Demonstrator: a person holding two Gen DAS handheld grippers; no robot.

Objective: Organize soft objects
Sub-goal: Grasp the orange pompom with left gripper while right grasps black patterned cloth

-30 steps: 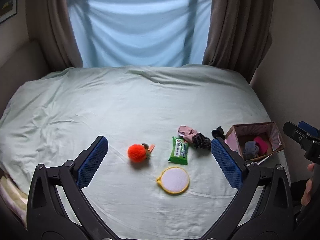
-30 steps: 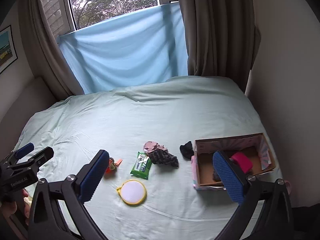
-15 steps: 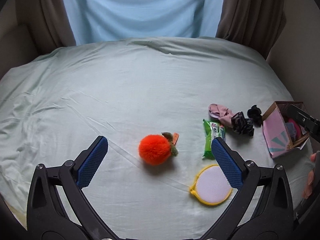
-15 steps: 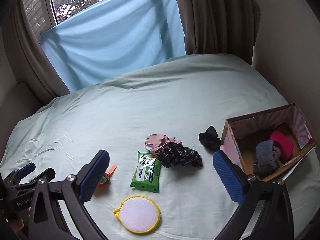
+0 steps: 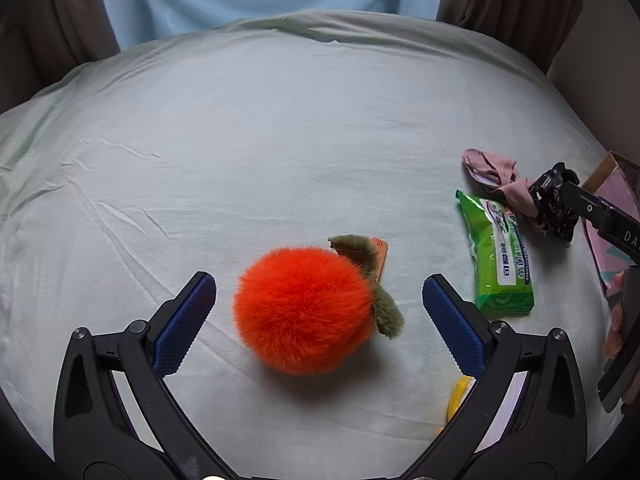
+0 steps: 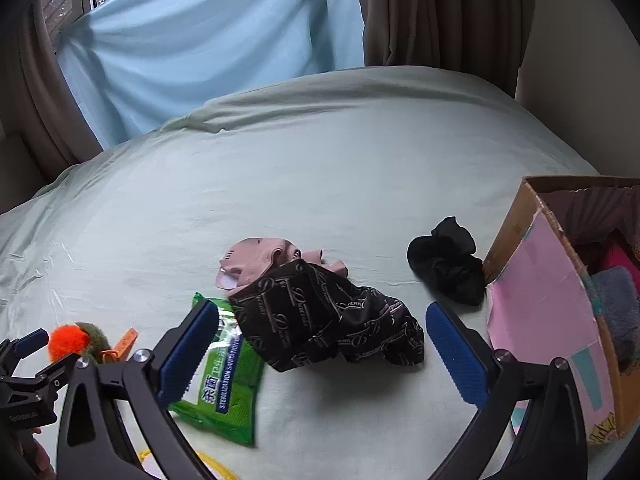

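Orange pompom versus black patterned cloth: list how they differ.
The orange pompom is a round, fluffy ball; the black patterned cloth is a flat, crumpled piece with pale lettering. The pompom sits alone between the open left gripper fingers; the cloth overlaps the pink fabric. Both rest on the bed sheet.

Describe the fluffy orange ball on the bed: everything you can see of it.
The fluffy orange ball is a round, bright orange pompom of long soft fur, shaped like a fruit, with two olive-green fuzzy leaves at its upper right. An orange tag pokes out behind the leaves. It rests on the pale green bedsheet, apart from the other items. The open left gripper flanks it without touching; in the right wrist view it shows only partly.
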